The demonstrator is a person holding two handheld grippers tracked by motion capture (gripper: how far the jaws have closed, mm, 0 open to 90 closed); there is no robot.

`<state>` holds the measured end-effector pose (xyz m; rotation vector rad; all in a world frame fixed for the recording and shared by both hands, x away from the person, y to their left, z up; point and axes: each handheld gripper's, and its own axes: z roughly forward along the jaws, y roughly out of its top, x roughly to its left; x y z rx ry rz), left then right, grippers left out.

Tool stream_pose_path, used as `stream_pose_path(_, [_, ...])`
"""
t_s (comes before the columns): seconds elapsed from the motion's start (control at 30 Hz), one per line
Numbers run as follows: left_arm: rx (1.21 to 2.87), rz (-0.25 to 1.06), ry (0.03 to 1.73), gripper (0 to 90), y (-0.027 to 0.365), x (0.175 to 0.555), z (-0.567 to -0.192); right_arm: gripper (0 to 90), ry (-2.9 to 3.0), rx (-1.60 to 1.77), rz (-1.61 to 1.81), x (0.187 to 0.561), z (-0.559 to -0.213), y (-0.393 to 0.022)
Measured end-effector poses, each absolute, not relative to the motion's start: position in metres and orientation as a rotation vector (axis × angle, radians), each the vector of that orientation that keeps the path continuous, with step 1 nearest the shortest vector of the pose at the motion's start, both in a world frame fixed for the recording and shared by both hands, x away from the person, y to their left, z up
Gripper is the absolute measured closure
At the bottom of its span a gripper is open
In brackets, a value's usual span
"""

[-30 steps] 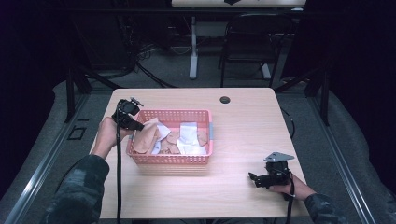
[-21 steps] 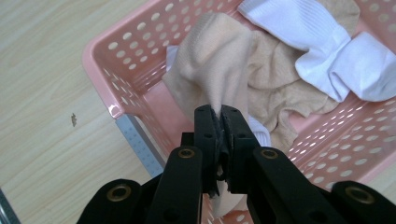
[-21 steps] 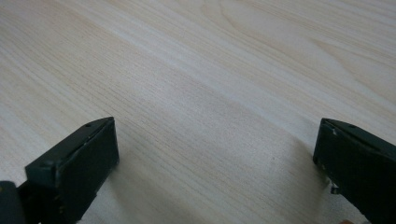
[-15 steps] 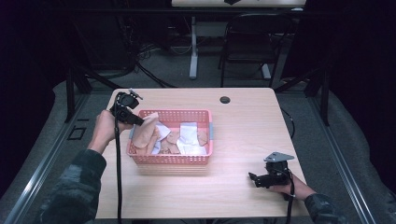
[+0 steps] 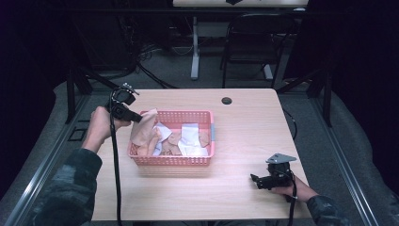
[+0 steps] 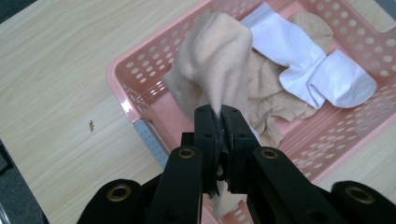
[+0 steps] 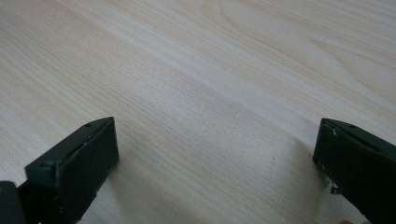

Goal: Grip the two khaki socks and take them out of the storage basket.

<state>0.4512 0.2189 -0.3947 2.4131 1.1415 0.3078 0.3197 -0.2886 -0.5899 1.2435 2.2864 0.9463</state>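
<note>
A pink plastic basket (image 5: 207, 127) stands mid-table, holding several socks. My left gripper (image 5: 136, 117) is shut on a tan sock (image 5: 144, 128), which hangs from the jaws over the basket's left end. In the left gripper view the tan sock (image 6: 215, 70) drapes away from the closed jaws above the basket (image 6: 122, 98), with a white sock (image 6: 308, 70) and more tan socks (image 6: 271, 107) lying inside. My right gripper (image 5: 254, 180) rests low on the table's front right, open, with bare wood between its fingers (image 7: 74, 163).
A small dark round hole (image 5: 227, 100) sits near the table's far edge. A white sock (image 5: 190, 134) lies in the basket's middle. A dark chair (image 5: 249, 42) and table legs stand beyond the far edge. Bare wood (image 5: 254, 127) spans the table right of the basket.
My left gripper has risen and drawn back toward the basket's far left corner, lifting the tan sock up out of the pile. The right gripper has stayed still.
</note>
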Motion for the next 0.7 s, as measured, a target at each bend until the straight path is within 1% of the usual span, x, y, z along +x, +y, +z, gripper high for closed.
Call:
stream_pose_path(0.4, [2.378, 0.350, 1.143, 86.1, 0.233, 0.446, -0.374, 0.0, 2.286, 1.242, 0.946, 0.320, -0.590, -0.289])
stream_pose_path(0.7, [2.359, 0.378, 1.165, 86.1, 0.245, 0.445, -0.366, 0.0, 2.284, 1.244, 0.945, 0.319, -0.590, -0.288])
